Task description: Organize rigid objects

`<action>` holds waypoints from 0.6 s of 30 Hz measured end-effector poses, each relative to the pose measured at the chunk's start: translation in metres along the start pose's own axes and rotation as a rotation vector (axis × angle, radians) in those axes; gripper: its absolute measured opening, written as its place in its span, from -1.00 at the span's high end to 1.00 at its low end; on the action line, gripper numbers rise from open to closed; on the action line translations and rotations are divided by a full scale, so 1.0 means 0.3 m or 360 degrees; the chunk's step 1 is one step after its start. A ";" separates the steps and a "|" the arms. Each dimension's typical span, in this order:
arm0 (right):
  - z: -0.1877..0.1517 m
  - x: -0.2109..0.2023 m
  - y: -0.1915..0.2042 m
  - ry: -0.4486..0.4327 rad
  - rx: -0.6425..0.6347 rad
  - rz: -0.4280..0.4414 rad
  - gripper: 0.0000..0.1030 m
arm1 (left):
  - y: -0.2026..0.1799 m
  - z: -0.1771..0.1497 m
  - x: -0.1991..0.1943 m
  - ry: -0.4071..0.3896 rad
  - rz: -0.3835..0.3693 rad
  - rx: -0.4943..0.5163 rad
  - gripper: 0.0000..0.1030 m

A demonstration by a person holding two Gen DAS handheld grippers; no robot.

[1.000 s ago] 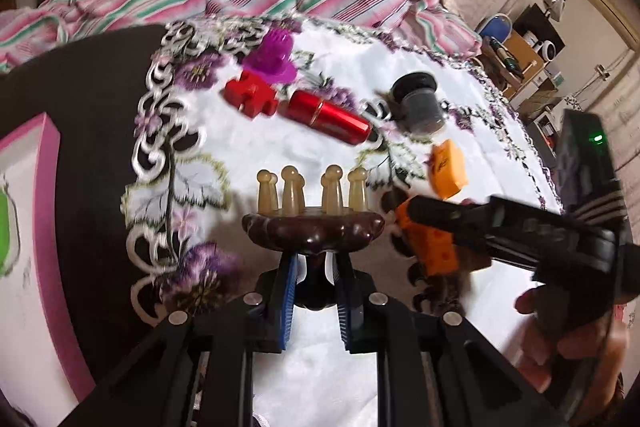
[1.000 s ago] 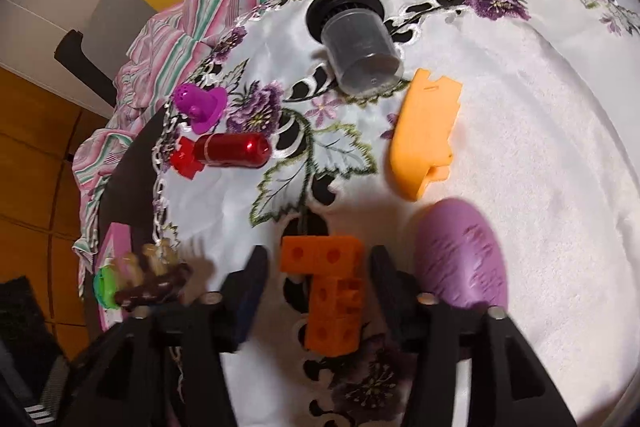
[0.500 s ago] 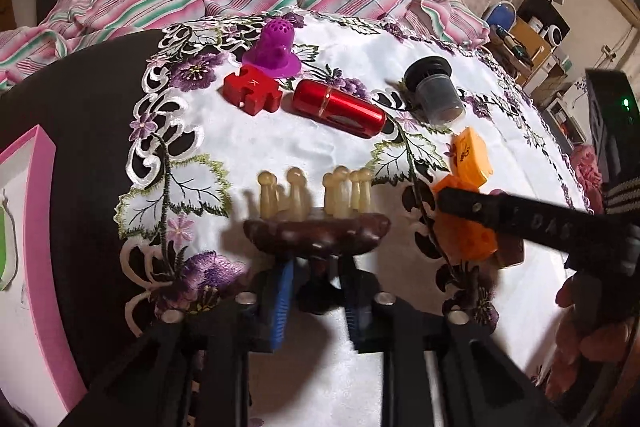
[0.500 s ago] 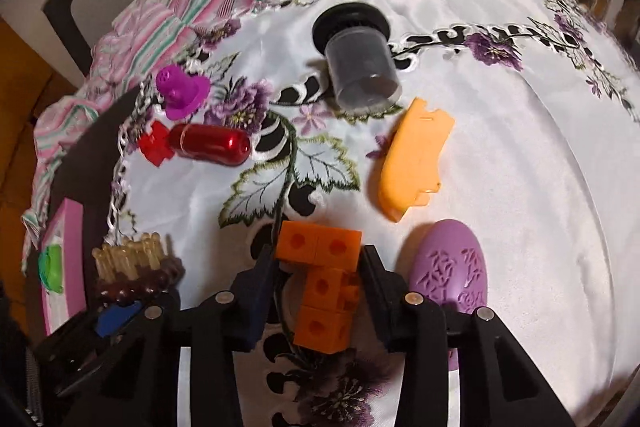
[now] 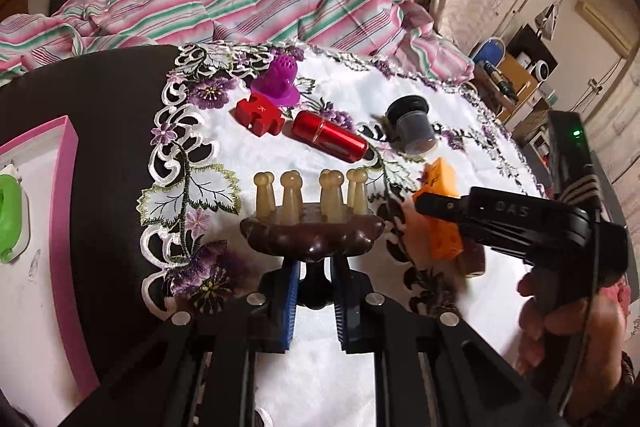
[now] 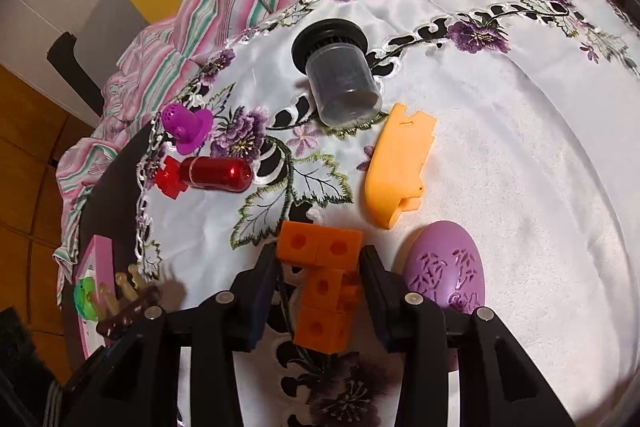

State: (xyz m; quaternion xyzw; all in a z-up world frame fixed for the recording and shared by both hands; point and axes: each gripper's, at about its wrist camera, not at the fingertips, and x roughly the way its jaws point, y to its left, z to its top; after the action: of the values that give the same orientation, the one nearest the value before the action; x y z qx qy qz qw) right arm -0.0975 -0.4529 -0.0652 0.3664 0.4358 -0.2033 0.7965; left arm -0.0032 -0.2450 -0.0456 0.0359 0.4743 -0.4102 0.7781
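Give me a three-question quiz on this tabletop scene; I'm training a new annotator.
1. True or false: the left claw is shut on the dark wooden massage brush with pale pegs.
2. The right claw is closed on: A) purple oval plastic egg B) orange holed plastic block piece C) shiny red metal cylinder.
3. Fill in: the clear plastic jar with black lid lies on its ____.

Key: 1 true; 2 B; 3 side.
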 end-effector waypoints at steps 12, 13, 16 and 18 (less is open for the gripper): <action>0.000 -0.006 -0.011 -0.0013 0.0033 0.0030 0.18 | 0.040 -0.001 -0.142 -0.0130 0.0127 0.0039 0.73; 0.000 -0.006 -0.011 -0.0013 0.0035 0.0027 0.18 | 0.047 -0.001 -0.154 -0.0139 0.0141 0.0040 0.72; -0.001 -0.008 -0.011 -0.0016 0.0035 0.0030 0.18 | 0.068 -0.003 -0.195 -0.0173 0.0158 0.0035 0.73; -0.003 -0.006 -0.009 -0.0014 0.0033 0.0021 0.18 | 0.087 -0.007 -0.227 -0.0196 0.0192 0.0040 0.72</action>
State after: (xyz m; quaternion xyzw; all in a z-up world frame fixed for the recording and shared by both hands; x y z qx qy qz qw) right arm -0.1007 -0.4541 -0.0650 0.3765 0.4277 -0.2042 0.7960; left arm -0.0018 -0.1858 -0.0032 0.0488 0.4174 -0.3698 0.8287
